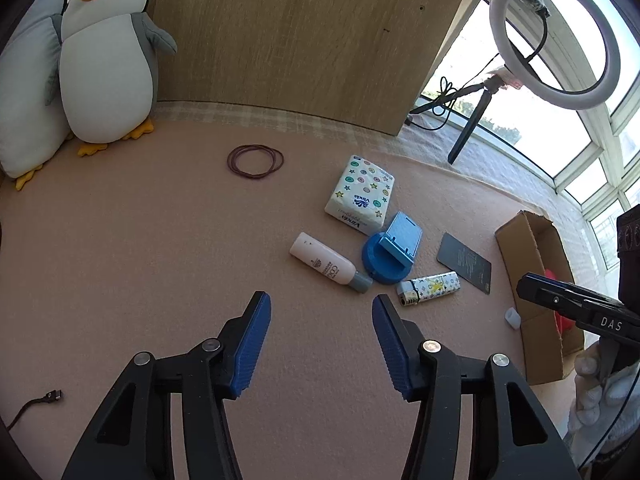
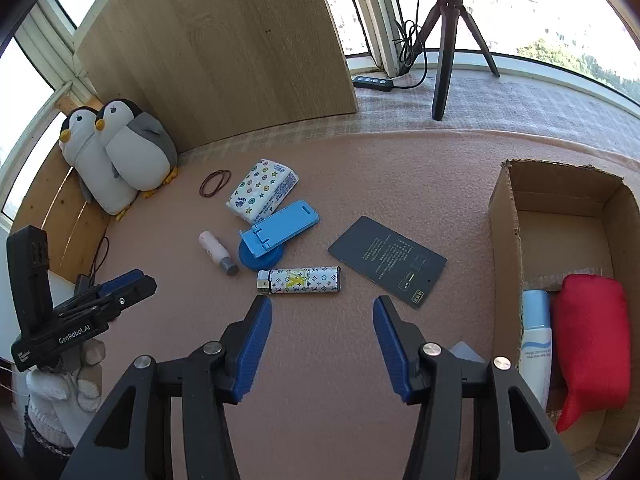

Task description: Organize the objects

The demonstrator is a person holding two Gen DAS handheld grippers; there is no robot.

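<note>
Our fingers stand apart and hold nothing on both the left gripper [image 1: 321, 308] and the right gripper [image 2: 322, 310]. From left to right we count two penguins [image 2: 120, 156], one tissue pack [image 2: 262, 191], one bottle [image 2: 218, 252], one phone stand [image 2: 276, 232], one lighter [image 2: 299, 280], one card [image 2: 387, 261] and one box [image 2: 505, 216] holding two things, with nothing blocking them.

My left tool [image 1: 321, 306] is held low and level, its two blue-padded fingers [image 1: 256, 344] spread wide with nothing between them. My right tool [image 2: 322, 307] takes the same pose, fingers [image 2: 390, 344] equally parted and empty. Each tool appears side-on in the other's view, gripped from below by my white-gloved hands: left hand [image 2: 66, 392], right hand [image 1: 600, 384].
</note>
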